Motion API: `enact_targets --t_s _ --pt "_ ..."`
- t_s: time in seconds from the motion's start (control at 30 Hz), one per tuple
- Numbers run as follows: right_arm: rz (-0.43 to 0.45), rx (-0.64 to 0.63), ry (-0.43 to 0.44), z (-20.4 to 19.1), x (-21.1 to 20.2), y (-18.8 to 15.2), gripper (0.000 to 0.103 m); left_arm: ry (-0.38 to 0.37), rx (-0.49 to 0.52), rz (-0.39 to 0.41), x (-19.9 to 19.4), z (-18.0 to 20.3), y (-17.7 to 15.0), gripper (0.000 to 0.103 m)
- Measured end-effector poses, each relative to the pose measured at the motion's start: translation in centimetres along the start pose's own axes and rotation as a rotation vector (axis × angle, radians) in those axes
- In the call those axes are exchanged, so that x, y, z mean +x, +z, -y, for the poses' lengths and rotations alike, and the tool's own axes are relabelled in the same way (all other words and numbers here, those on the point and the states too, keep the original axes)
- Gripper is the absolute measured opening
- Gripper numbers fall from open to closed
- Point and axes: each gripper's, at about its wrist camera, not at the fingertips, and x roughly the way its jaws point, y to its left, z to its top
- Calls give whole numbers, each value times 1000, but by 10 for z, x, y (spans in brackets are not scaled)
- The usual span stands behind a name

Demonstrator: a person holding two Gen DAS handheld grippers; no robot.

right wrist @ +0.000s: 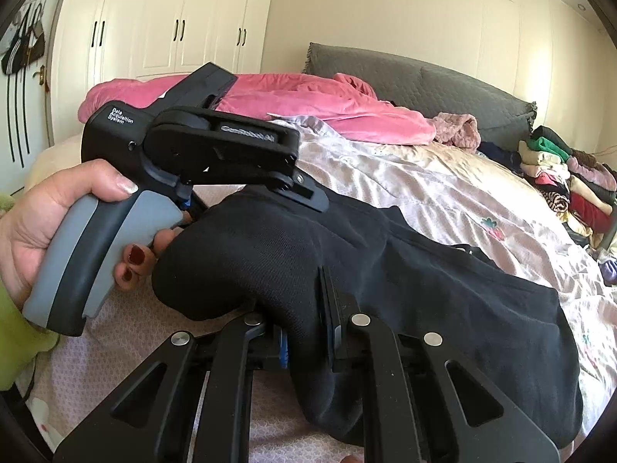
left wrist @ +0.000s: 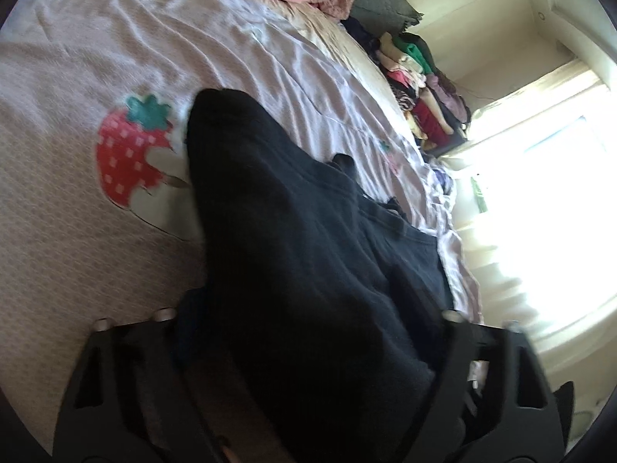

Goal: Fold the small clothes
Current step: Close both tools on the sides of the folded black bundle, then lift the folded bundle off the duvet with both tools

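Fold in progress: black garment (right wrist: 385,270) lies bunched at frame centre on the bed (right wrist: 443,193). Right tongs (right wrist: 308,328) pinch its edge; left tongs (left wrist: 308,347) straddle it, part-open; clamping indeterminate. Folded stack (right wrist: 559,177) at right.

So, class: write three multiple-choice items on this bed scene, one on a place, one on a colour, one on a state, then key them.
1. Where is the clothes stack?
A. by the headboard
B. on the floor
C. in the wardrobe

2. What colour is the garment?
A. green
B. black
C. white

3. How does the right gripper stand?
A. wide open
B. out of view
C. shut on the garment

A: it sits at the bed's far end. B: the cloth is black. C: cloth is pinched between its fingers.
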Motion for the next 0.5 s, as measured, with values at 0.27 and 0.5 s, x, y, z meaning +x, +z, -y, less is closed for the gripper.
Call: enact_targets --t_s 0.27,0.5 --pt "3 -9 -5 -2 -2 -3 12 -11 8 7 1 9 -5 28" --pt "35 41 -36 10 -16 -3 11 10 71 19 -3 43 -4 27"
